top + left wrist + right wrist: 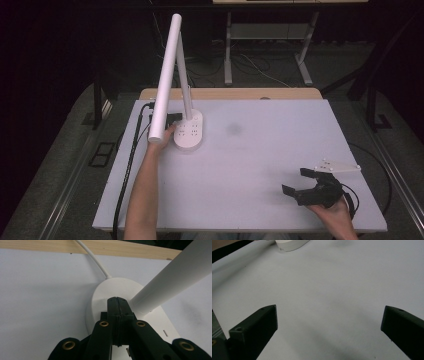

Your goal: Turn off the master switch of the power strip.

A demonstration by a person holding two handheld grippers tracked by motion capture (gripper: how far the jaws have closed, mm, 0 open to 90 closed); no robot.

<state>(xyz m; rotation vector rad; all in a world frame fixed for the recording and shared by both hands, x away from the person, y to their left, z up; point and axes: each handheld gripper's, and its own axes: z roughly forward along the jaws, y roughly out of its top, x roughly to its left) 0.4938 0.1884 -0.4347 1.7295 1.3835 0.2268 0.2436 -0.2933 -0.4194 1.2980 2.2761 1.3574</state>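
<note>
white tabletop (250, 165) spreads wide and bare around both tools, with a wooden strip (230, 93) along its far edge and dark floor beyond. most of the open room lies between the two grippers and toward the far right corner.

left gripper (117, 300) has its jaws pressed together, nothing between them, tips resting over the lamp base (110, 290). lamp (175, 80) stands right at this tool: its white post (172, 277) rises just to the right of the tips in the left gripper view, and its white cord (92, 257) runs off ahead toward the wooden strip. from above, the lamp head slants over the left hand (167, 134) and hides much of that gripper. a black cable (131, 155) trails along the table's left edge.

right gripper (300, 181) sits near the table's near right corner, jaws spread wide apart over bare surface, holding nothing. right hand (332, 210) grips it close to the near edge. lamp base shows far ahead and to the left of this tool (292, 244), well apart.
</note>
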